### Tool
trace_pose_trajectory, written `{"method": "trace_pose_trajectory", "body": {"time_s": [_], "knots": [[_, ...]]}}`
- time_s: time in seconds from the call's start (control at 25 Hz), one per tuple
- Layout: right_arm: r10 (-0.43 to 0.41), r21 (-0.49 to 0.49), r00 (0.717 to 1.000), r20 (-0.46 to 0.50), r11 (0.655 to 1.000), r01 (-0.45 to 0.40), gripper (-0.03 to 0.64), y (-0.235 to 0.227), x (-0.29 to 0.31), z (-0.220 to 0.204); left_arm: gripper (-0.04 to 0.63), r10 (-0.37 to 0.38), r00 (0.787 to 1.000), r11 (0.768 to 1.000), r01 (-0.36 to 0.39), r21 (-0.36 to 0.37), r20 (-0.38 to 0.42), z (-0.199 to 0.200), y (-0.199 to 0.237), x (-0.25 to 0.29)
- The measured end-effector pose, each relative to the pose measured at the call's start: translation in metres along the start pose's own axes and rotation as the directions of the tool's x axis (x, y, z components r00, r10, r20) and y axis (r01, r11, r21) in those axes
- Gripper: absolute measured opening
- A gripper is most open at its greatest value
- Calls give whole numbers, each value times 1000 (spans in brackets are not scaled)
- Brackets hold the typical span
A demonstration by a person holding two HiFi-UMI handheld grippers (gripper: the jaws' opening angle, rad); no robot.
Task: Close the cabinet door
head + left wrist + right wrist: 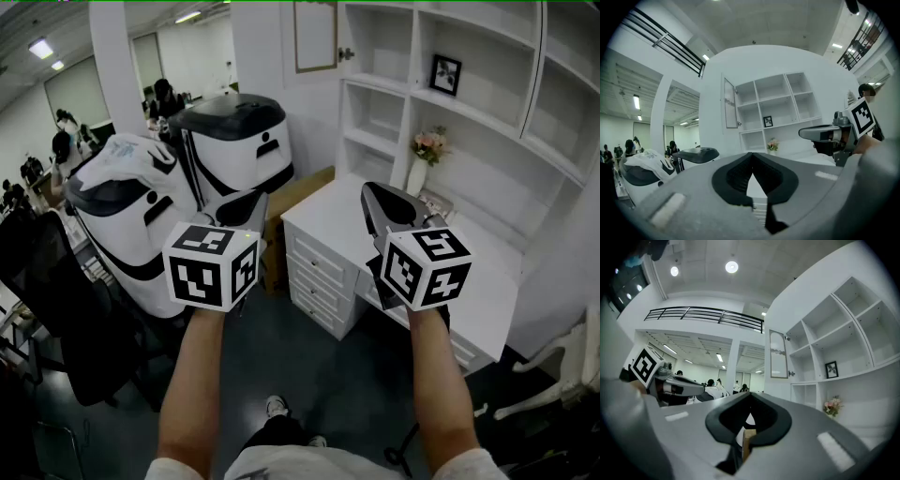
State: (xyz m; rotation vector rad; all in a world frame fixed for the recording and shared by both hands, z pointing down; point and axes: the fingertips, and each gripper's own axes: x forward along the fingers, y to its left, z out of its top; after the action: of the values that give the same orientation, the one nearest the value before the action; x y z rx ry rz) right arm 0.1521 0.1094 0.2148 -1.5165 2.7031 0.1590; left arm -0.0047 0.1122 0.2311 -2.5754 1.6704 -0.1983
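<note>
The cabinet door [314, 36], a white-framed panel with a small knob [347, 53], stands open at the upper left of the white wall shelving [469, 112]. The left gripper view shows this door [730, 103] edge-on, and in the right gripper view the door [778, 355] faces me. I hold both grippers level at chest height, well short of the shelving. My left gripper [261, 199] is shut with nothing in it, and the jaw tips [752, 155] meet. My right gripper [368, 191] is shut and empty too, with its tips [750, 394] together.
A white desk with drawers [323, 272] stands under the shelves. The shelves hold a vase of flowers [427, 150] and a small framed picture [445, 73]. Two white-and-black machines [234, 141] and a cardboard box [295, 197] sit left. A white chair [562, 375] stands right; people work at back left.
</note>
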Motion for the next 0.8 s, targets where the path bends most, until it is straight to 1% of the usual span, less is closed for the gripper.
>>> {"method": "trace_pose_trajectory", "body": {"time_s": [0.32,0.44,0.8], "knots": [[-9,2,1000,0,1000,9,3,-8,13,-7,-2,4,1000,1000,-4,-3,2,0,6,18],[0,4,1000,0,1000,0,32,-10,24,-10,-2,-1,1000,1000,1,2,2,-2,10,29],[-6,-2,1000,-18,1000,6,61,-23,80,-22,-2,-21,1000,1000,21,0,2,-7,46,79]]}}
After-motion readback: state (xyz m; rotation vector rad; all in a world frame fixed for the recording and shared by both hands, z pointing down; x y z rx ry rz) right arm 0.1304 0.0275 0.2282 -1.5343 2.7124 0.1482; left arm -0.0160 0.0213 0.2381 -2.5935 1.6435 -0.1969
